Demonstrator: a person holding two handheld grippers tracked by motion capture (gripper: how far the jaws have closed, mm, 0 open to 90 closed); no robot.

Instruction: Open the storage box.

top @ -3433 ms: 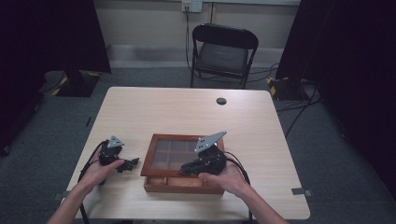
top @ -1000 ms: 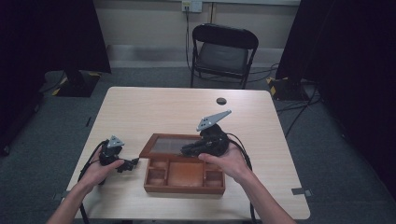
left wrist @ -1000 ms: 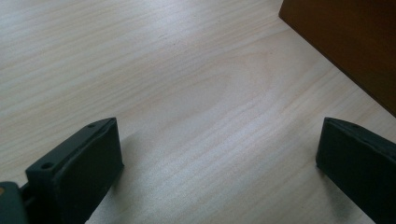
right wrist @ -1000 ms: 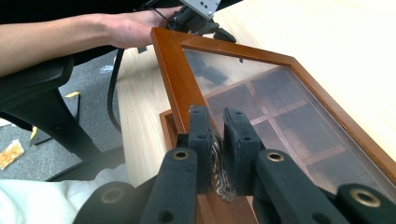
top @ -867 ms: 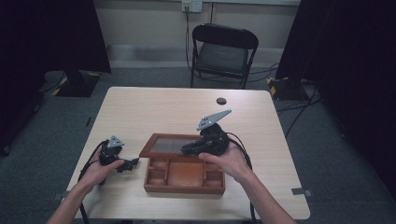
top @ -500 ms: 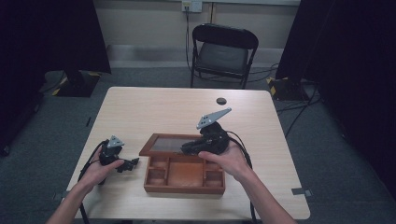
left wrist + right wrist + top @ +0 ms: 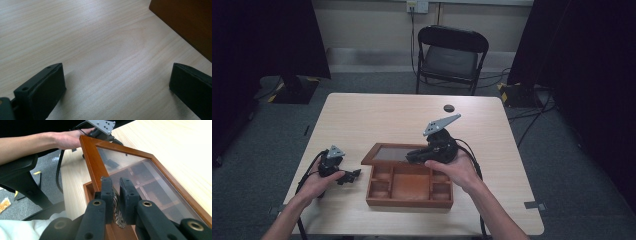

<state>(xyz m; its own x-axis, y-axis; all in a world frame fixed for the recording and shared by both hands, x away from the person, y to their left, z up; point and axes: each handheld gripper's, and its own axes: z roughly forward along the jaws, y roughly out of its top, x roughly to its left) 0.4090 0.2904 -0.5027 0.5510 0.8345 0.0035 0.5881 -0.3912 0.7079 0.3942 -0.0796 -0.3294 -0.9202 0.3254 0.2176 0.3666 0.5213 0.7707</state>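
Observation:
A brown wooden box (image 7: 409, 194) with several compartments stands at the table's near middle. Its glass-paned lid (image 7: 387, 154) is tilted up from the front, hinged at the far side. My right gripper (image 7: 413, 156) is shut on the ornate metal clasp (image 7: 117, 206) at the lid's front edge (image 7: 93, 167) and holds the lid raised. The right gripper's (image 7: 115, 182) pads pinch the clasp from both sides. My left gripper (image 7: 353, 175) rests on the table left of the box, open, with bare wood between its fingers (image 7: 45, 82). The box's side (image 7: 186, 23) lies just ahead of it.
A small dark round object (image 7: 448, 107) lies near the table's far edge. A black folding chair (image 7: 451, 56) stands behind the table (image 7: 372, 115). Cables trail from both grippers off the near edge. The person's left hand (image 7: 67, 138) shows beyond the lid.
The lid lay flat on the box in the earliest frame and now stands tilted up in the right gripper's hold. Over the last second nothing has moved.

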